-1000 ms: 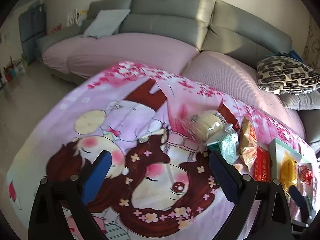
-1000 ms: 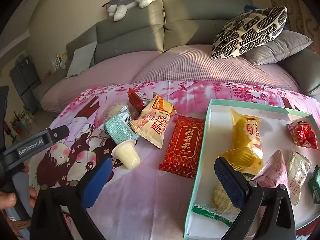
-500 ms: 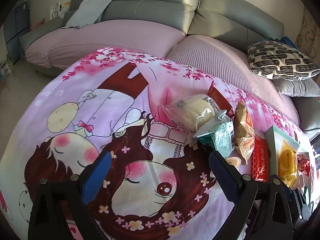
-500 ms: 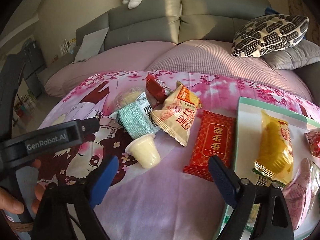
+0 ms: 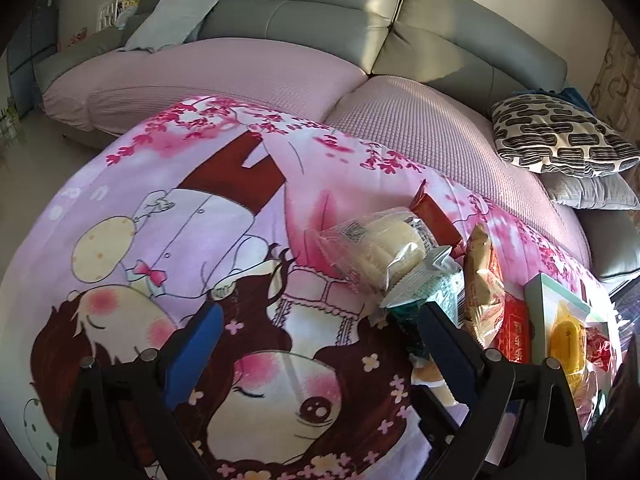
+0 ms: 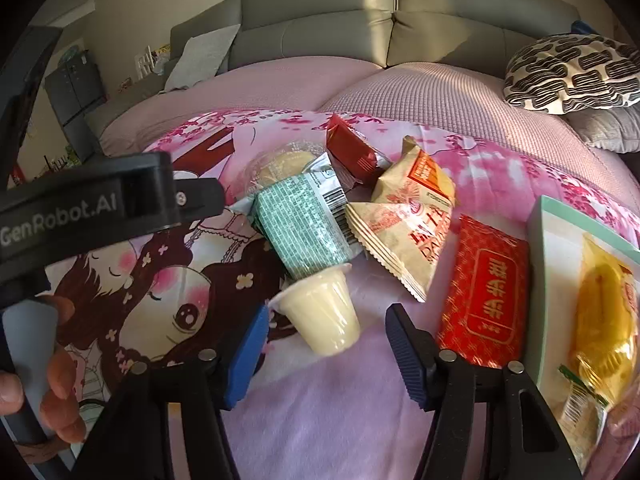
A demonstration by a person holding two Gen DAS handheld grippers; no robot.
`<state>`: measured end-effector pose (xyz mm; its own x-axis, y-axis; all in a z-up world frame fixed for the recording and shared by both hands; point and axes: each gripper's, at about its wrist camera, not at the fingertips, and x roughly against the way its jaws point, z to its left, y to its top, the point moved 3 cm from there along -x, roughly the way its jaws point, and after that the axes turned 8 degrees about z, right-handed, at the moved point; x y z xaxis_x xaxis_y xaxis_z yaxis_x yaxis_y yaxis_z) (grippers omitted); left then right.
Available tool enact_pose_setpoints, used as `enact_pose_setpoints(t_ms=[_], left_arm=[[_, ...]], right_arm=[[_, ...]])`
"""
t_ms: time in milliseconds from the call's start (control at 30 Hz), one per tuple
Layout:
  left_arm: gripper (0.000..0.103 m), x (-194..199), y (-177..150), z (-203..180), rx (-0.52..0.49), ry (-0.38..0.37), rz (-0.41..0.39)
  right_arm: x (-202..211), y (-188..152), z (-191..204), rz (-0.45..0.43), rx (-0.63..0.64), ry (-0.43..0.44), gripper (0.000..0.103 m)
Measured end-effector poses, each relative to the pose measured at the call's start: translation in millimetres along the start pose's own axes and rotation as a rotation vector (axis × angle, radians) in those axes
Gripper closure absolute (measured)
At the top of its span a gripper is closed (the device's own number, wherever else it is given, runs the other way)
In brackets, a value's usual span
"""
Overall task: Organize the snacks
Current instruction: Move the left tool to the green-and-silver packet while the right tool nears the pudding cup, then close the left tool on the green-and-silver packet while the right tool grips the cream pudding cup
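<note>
A pale jelly cup (image 6: 320, 312) lies on its side on the pink cartoon cloth, between the open fingers of my right gripper (image 6: 326, 330). Behind it lie a green packet (image 6: 300, 232), a tan packet (image 6: 404, 236), a dark red packet (image 6: 354, 156), a clear-wrapped cake (image 6: 280, 164) and a red packet (image 6: 486, 296). A mint-rimmed tray (image 6: 538, 248) at right holds a yellow packet (image 6: 604, 312). My left gripper (image 5: 316, 332) is open and empty over the cloth, left of the pile; the cake (image 5: 384, 248) and green packet (image 5: 424, 292) show there.
A grey sofa with pink covers (image 6: 400, 92) curves behind the table. A patterned cushion (image 6: 572, 72) lies at the right. The left gripper's body (image 6: 80, 208) and the hand holding it fill the left of the right wrist view.
My right gripper has moved left and forward from the tray to the jelly cup, and its fingers have narrowed around it. My left gripper has moved forward toward the snack pile.
</note>
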<state>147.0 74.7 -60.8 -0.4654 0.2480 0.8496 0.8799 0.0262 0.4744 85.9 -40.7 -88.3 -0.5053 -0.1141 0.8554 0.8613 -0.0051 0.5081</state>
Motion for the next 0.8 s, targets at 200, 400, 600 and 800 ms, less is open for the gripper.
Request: enact_pose_setpoints(t_ms=[200, 400, 600, 800], left_arm=[[0.005, -7.1, 4.1, -9.7, -0.015, -0.053, 0.013], [0.009, -19.0, 4.9, -27.1, -0.038, -0.103, 0.044], [0.025, -34.2, 3.1, -41.6, -0.043, -0.158, 0.082], [0.038, -39.7, 1.0, -48.8, -0.045, -0.178, 0.095]], right_arm=[[-3.6, 4.7, -5.1, -0.007, -0.030, 0.039, 0.050], [-1.2, 4.1, -12.2, -0.010, -0.052, 0.063, 0.058], [0.8, 2.5, -23.6, -0.008, -0.087, 0.074, 0.058], [2.1, 2.1, -27.6, -0.008, -0.103, 0.082, 0.058]])
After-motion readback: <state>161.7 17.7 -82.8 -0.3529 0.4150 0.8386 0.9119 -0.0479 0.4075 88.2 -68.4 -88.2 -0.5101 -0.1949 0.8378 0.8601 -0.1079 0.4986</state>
